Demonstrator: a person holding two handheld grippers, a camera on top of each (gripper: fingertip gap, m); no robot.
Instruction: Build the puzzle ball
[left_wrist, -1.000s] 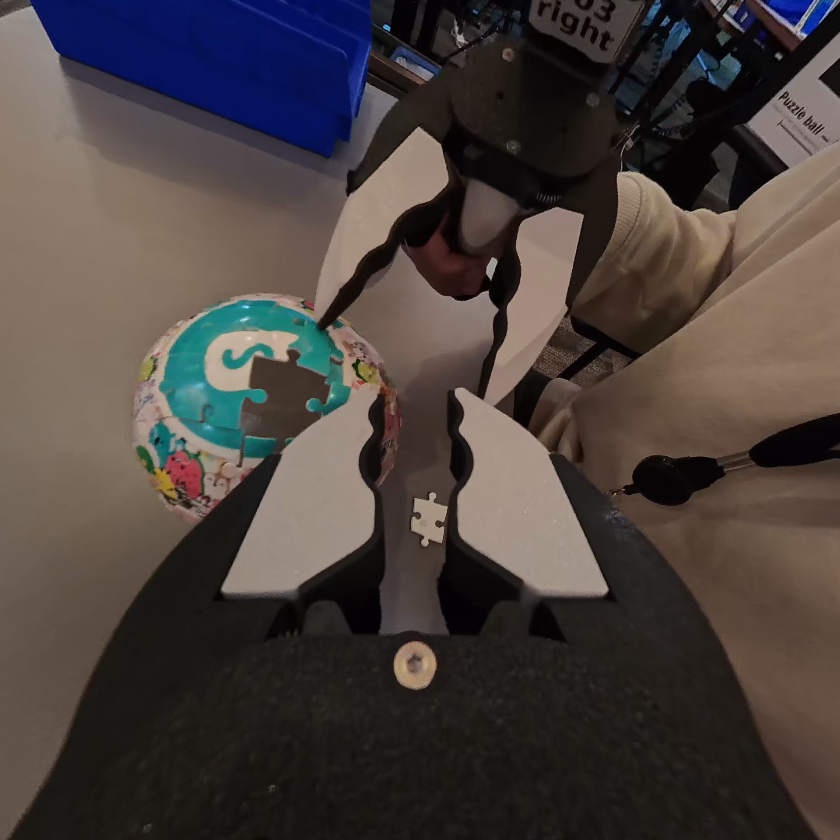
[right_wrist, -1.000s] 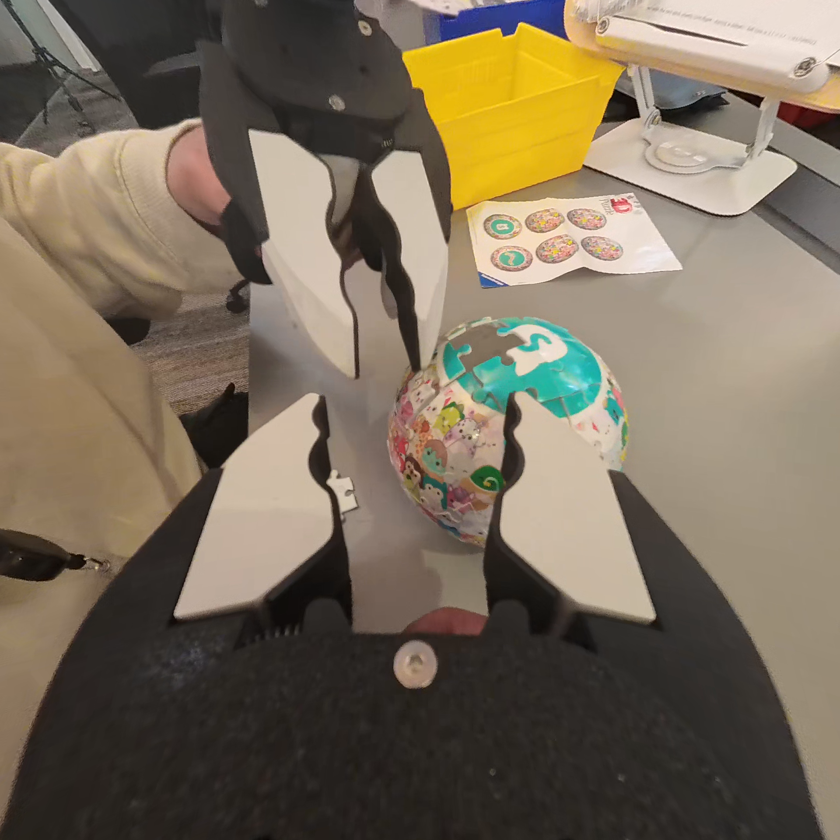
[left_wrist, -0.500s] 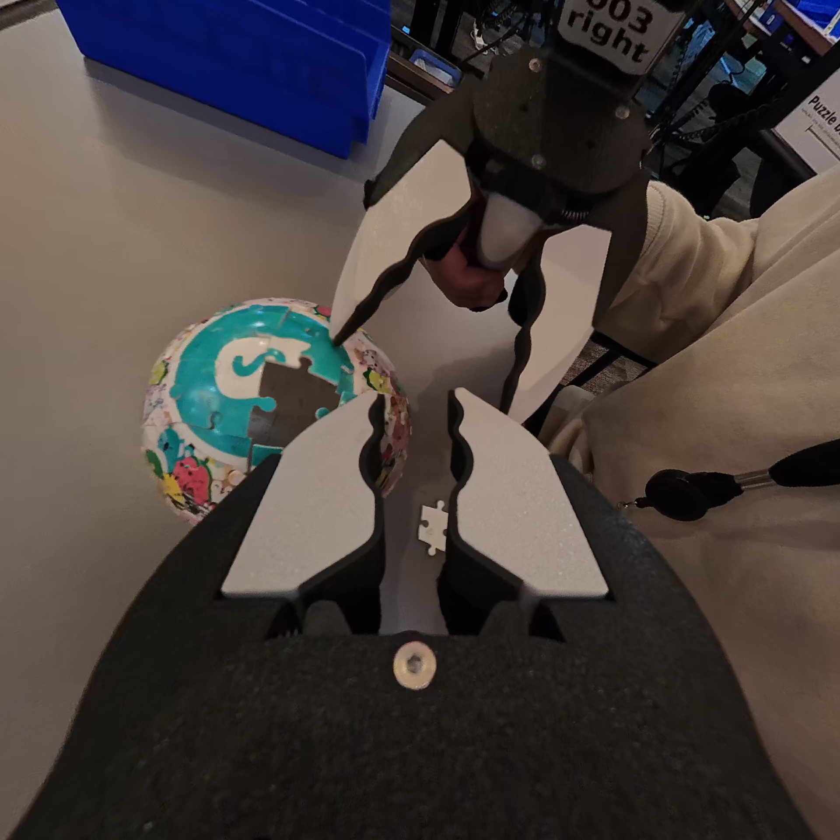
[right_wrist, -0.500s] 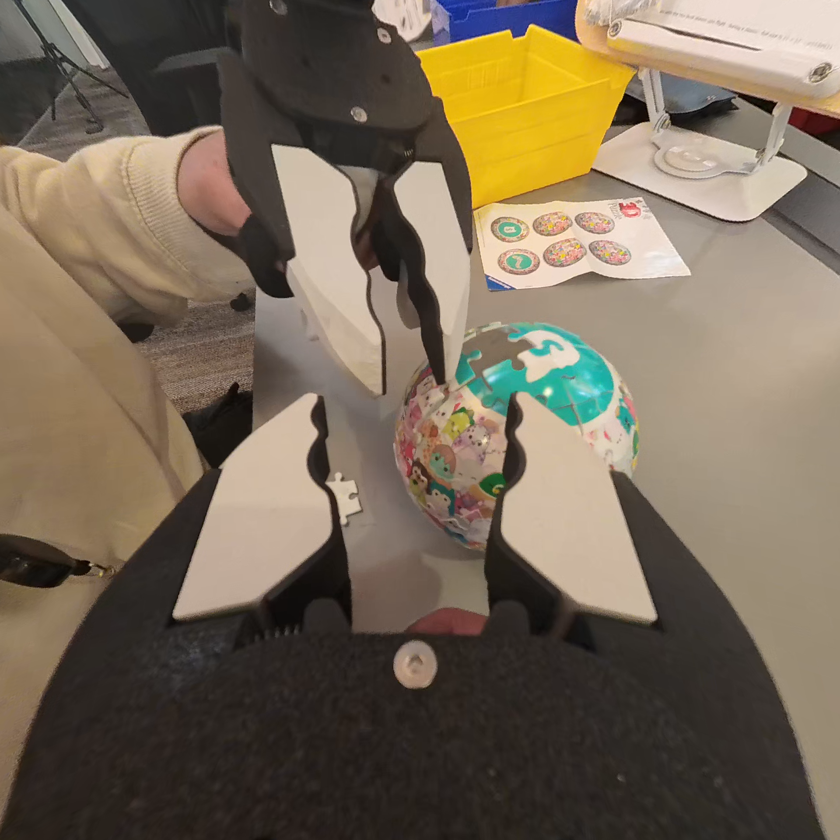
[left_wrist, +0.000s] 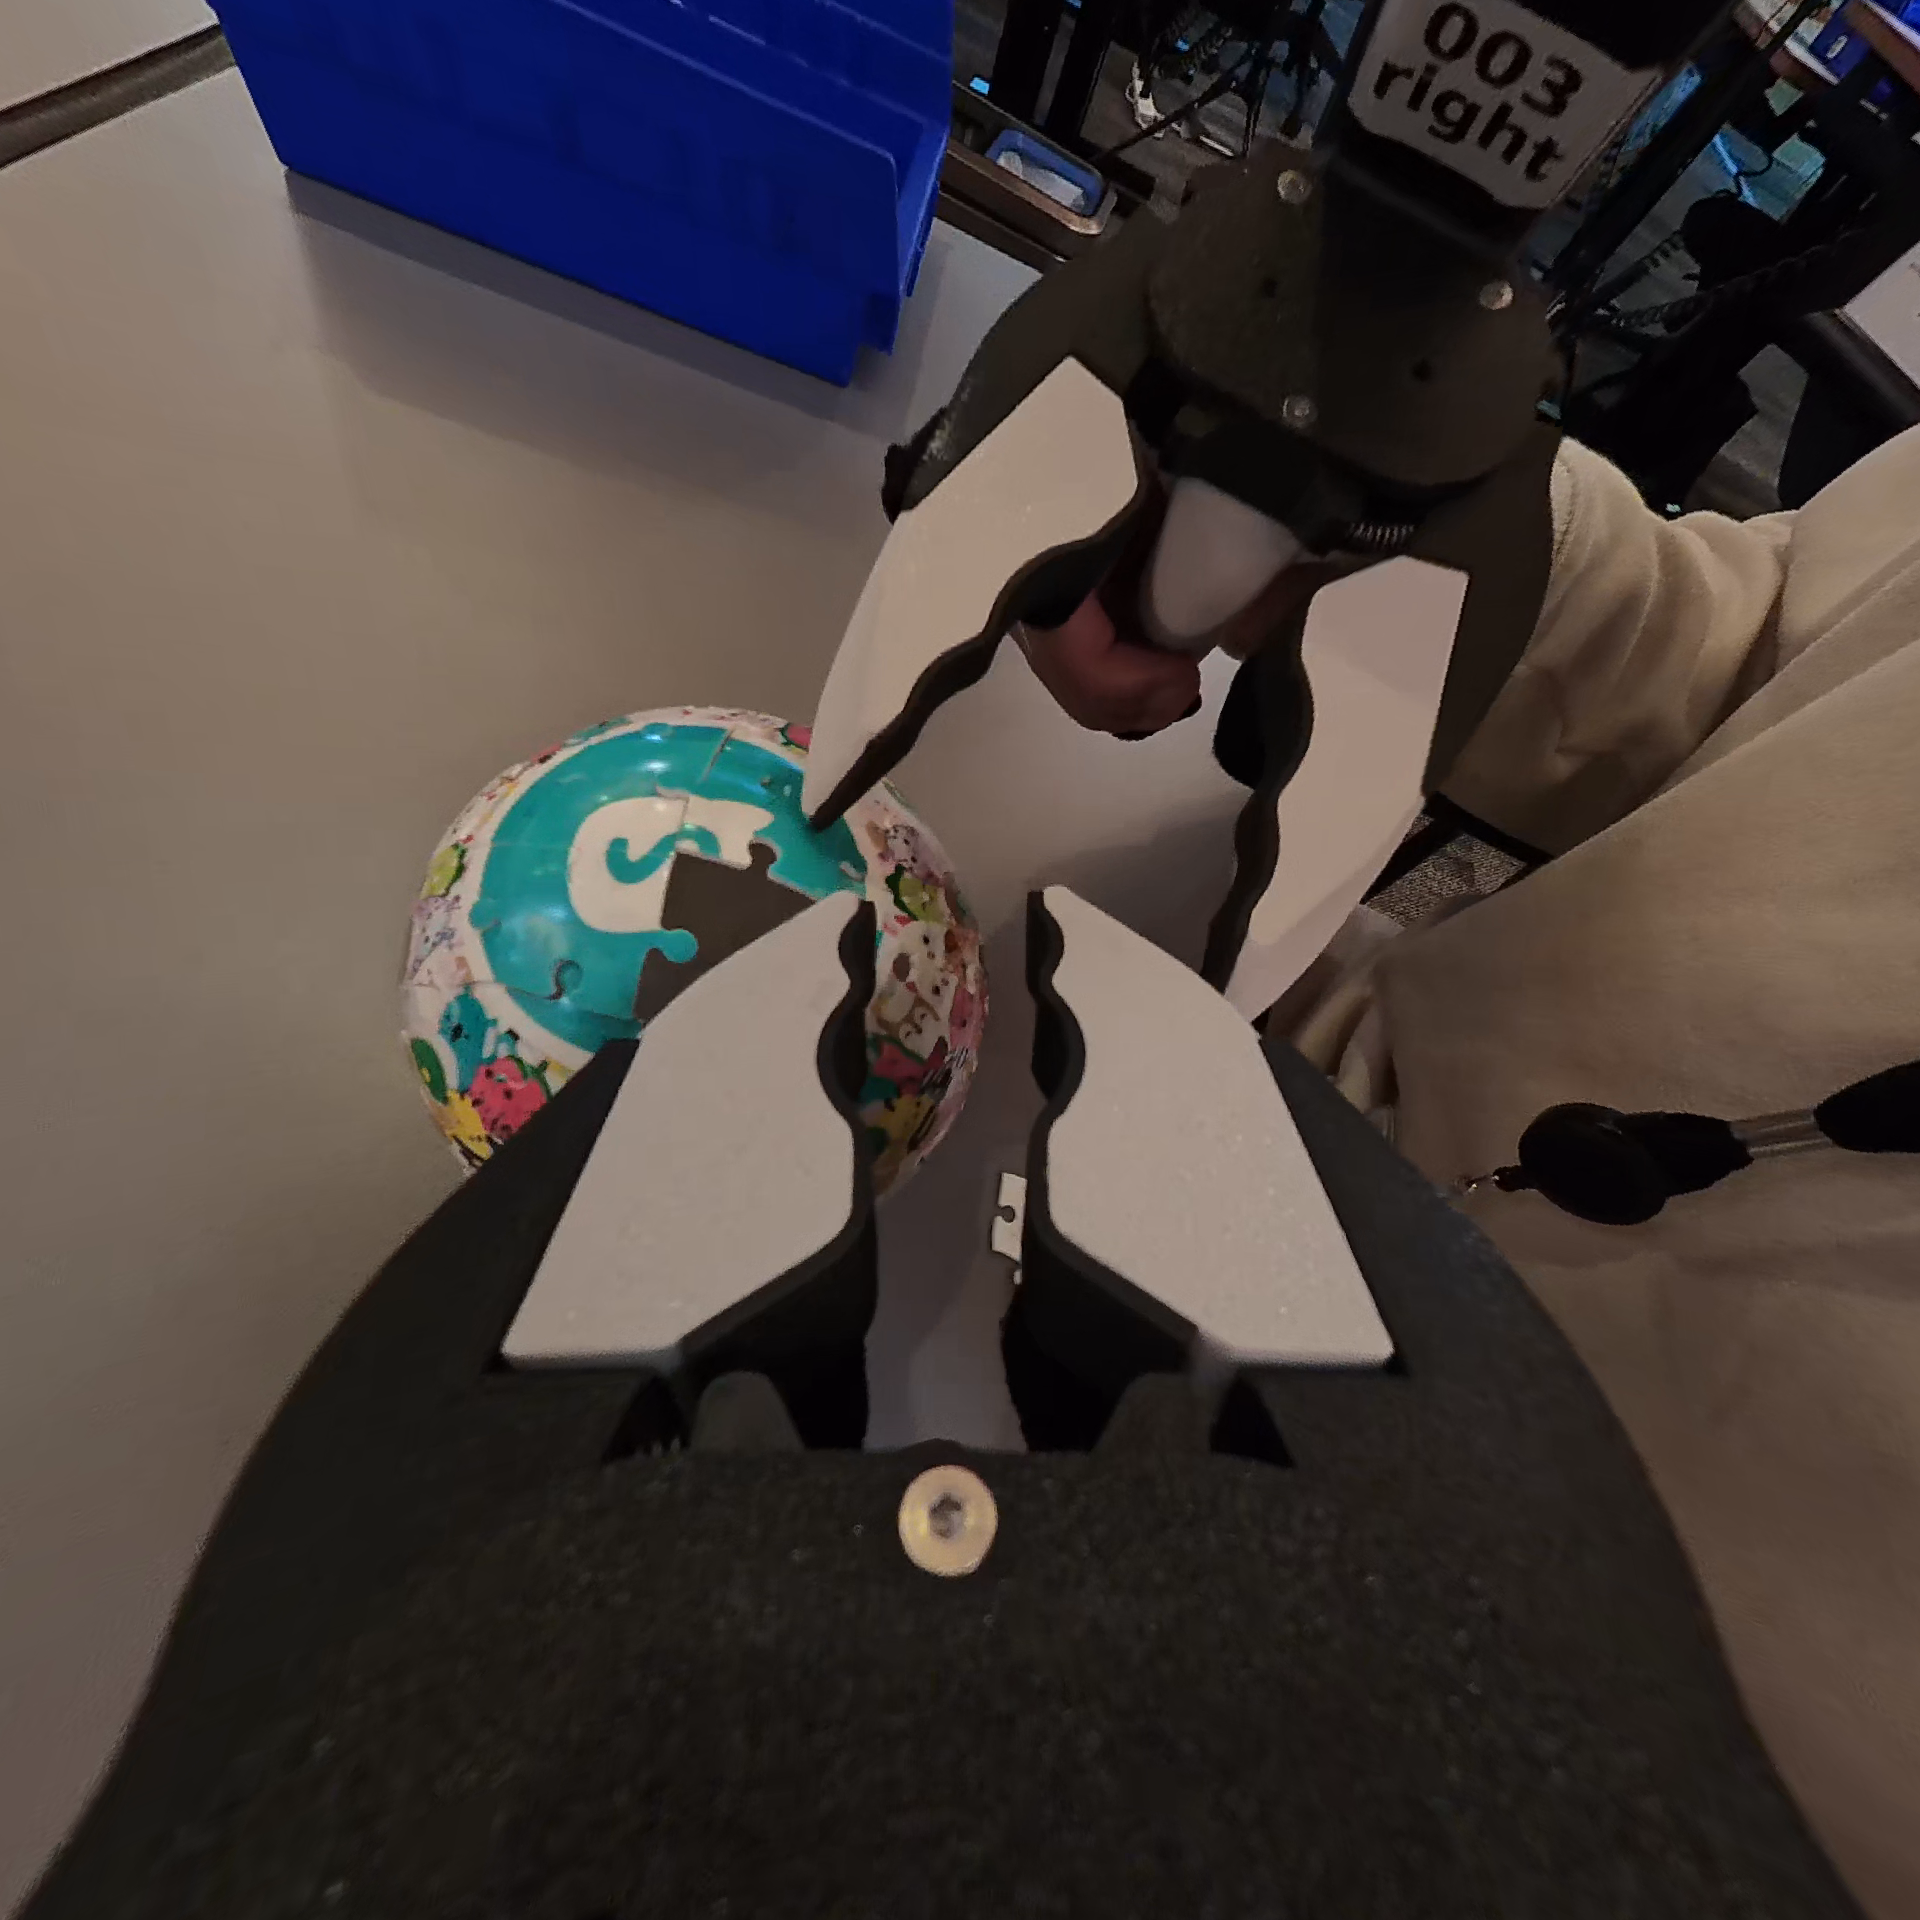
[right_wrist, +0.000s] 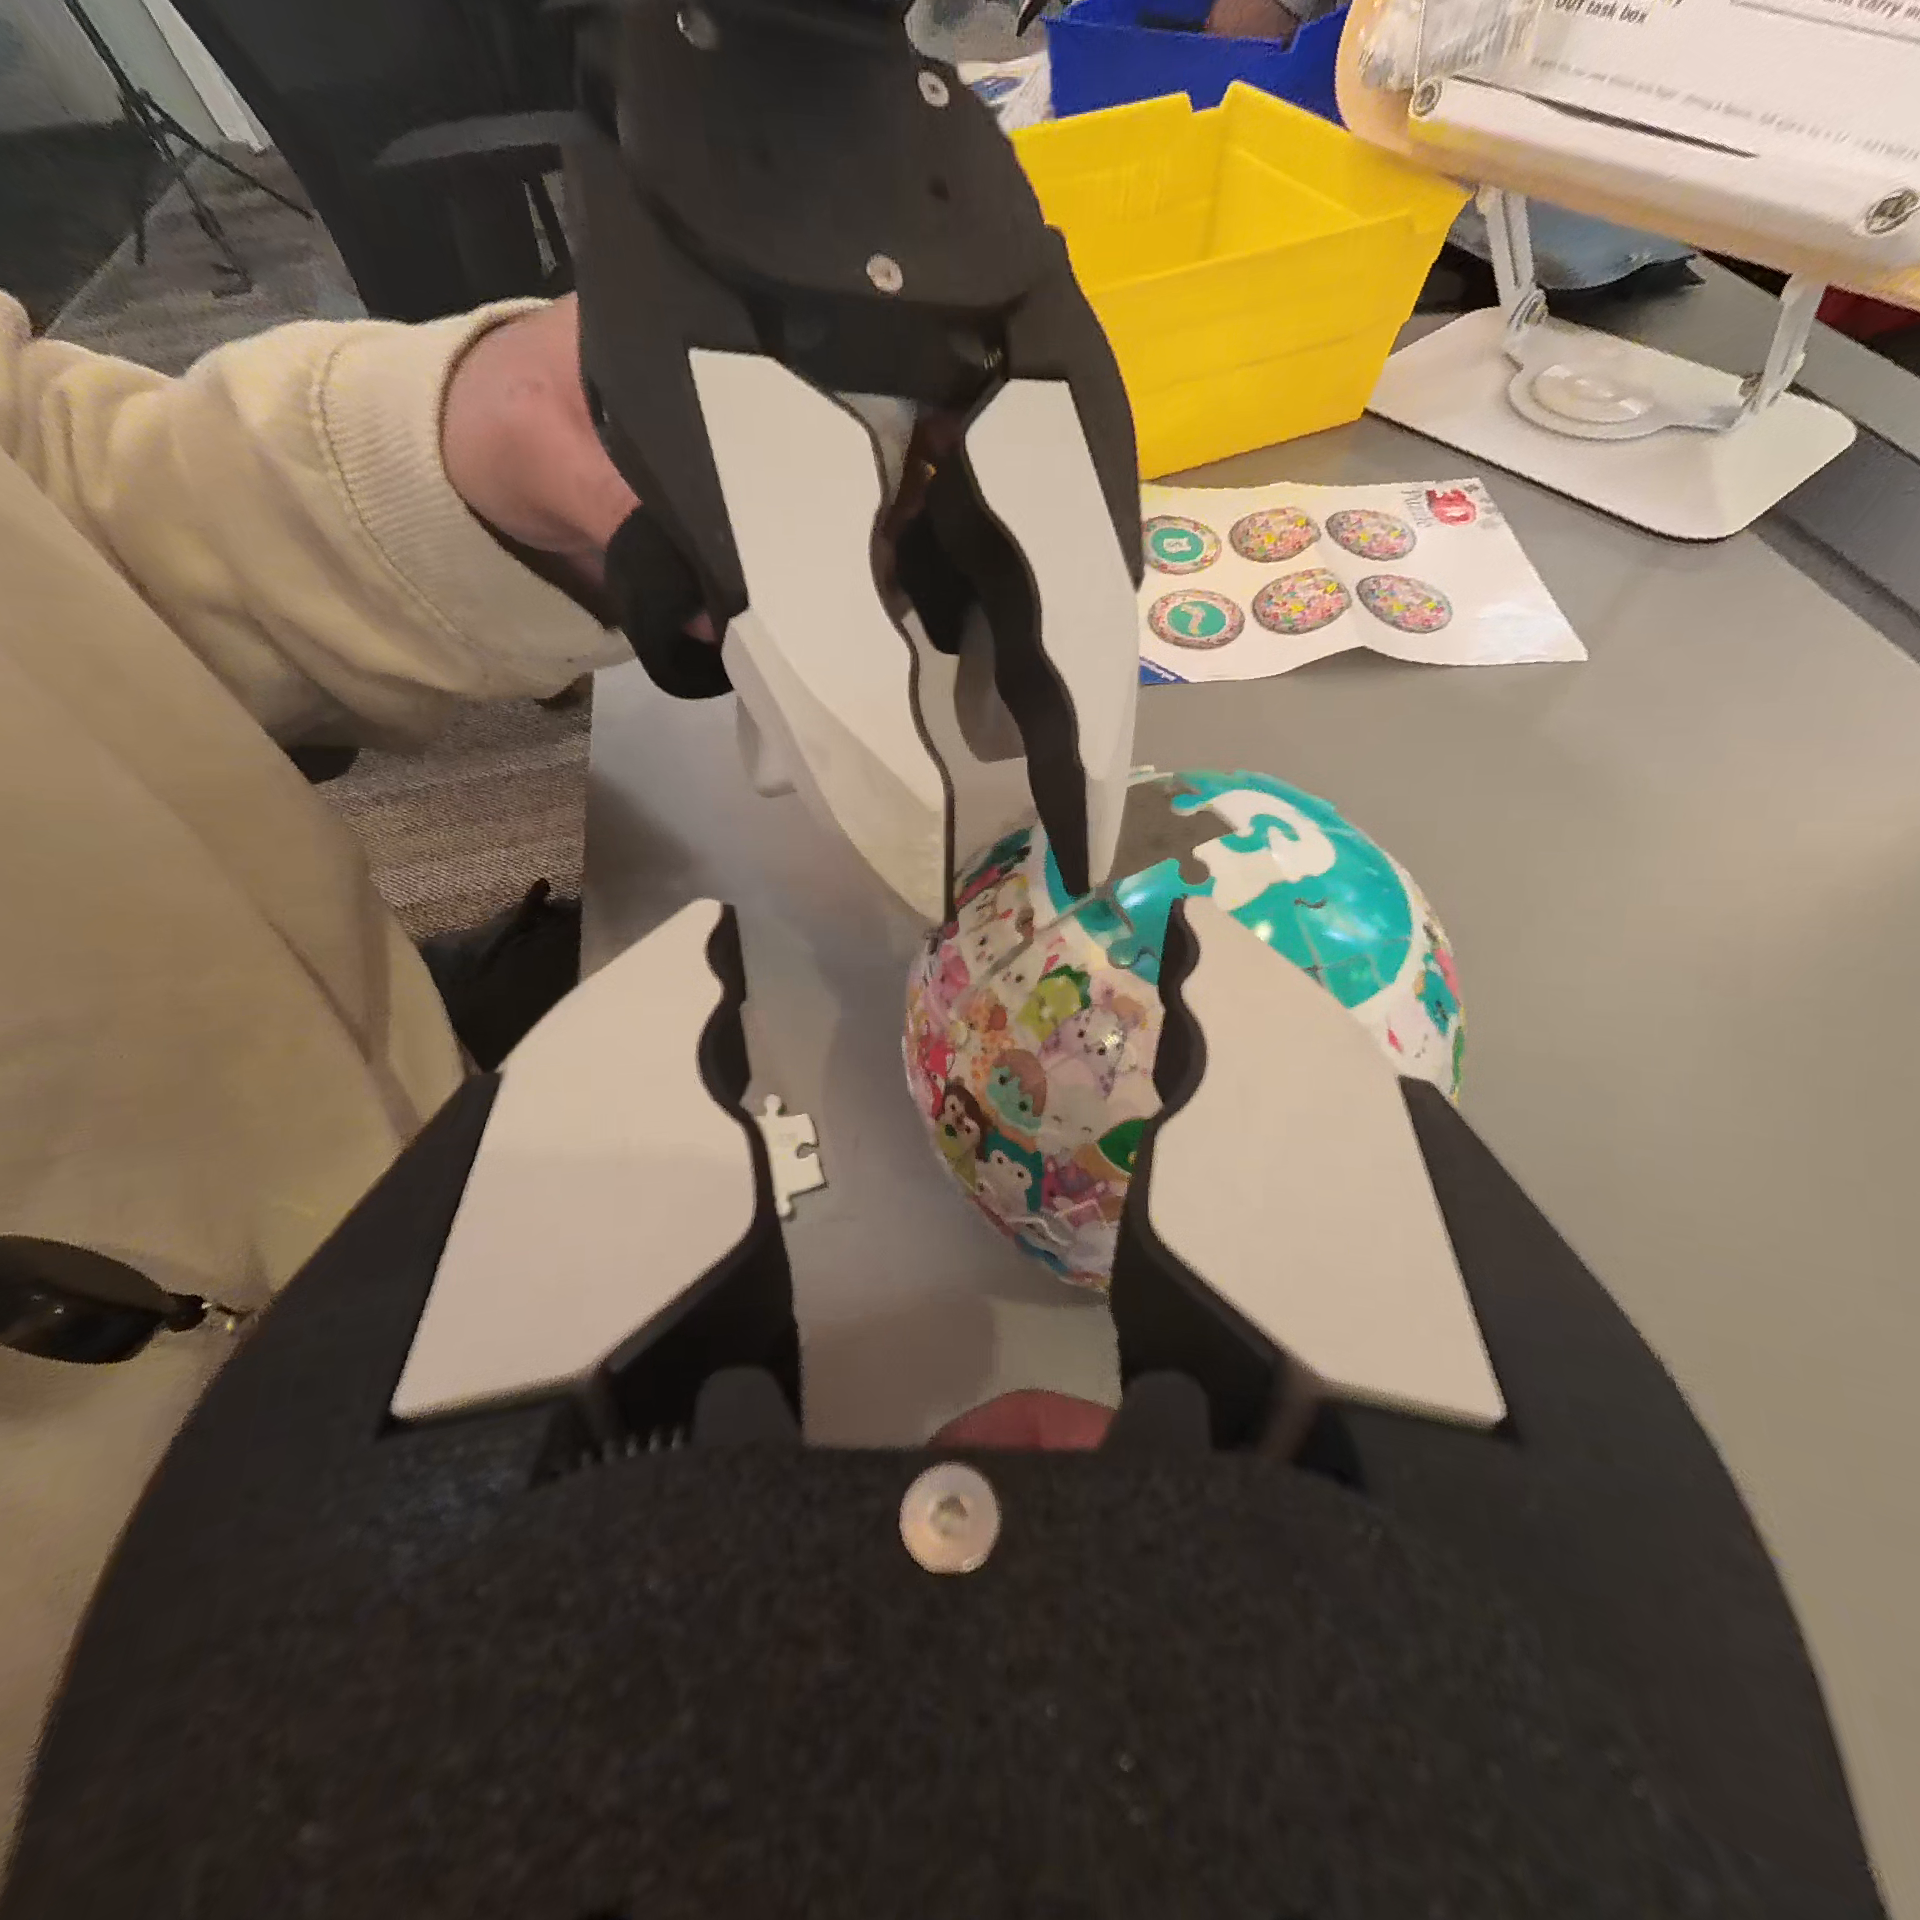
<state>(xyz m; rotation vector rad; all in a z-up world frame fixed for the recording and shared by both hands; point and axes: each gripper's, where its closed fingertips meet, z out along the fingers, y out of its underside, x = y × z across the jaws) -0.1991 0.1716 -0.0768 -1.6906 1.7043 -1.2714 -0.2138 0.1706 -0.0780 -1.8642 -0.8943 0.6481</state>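
The puzzle ball (left_wrist: 582, 935), with a teal cap and cartoon print, rests on the grey table and also shows in the right wrist view (right_wrist: 1039, 1060). A piece-shaped hole (left_wrist: 727, 904) gapes in its cap (right_wrist: 1153, 831). A loose white puzzle piece (left_wrist: 1006, 1216) lies on the table beside the ball (right_wrist: 790, 1143). My left gripper (left_wrist: 951, 909) is open by a narrow gap and empty, with one fingertip at the hole's rim. My right gripper (right_wrist: 948, 914) is open wide and empty. One of its fingertips (left_wrist: 821, 821) touches the teal cap.
A blue bin (left_wrist: 623, 156) stands at the far side. A yellow bin (right_wrist: 1226, 260), a printed picture sheet (right_wrist: 1340, 582) and a white stand (right_wrist: 1621, 416) sit beyond the ball. The person's cream sleeve (left_wrist: 1662, 935) and the table edge lie beside the loose piece. The grippers are tip to tip, or close to it. Left tips and right tips are each some 15 cm from the loose white puzzle piece (left_wrist: 1006, 1216). It turns up in the right wrist view (right_wrist: 805, 1143) as well.
My left gripper has shifted toward the ball, so its fingertip now sits at the hole's rim. The loose piece is now half hidden behind its finger. Both grippers have stayed open.
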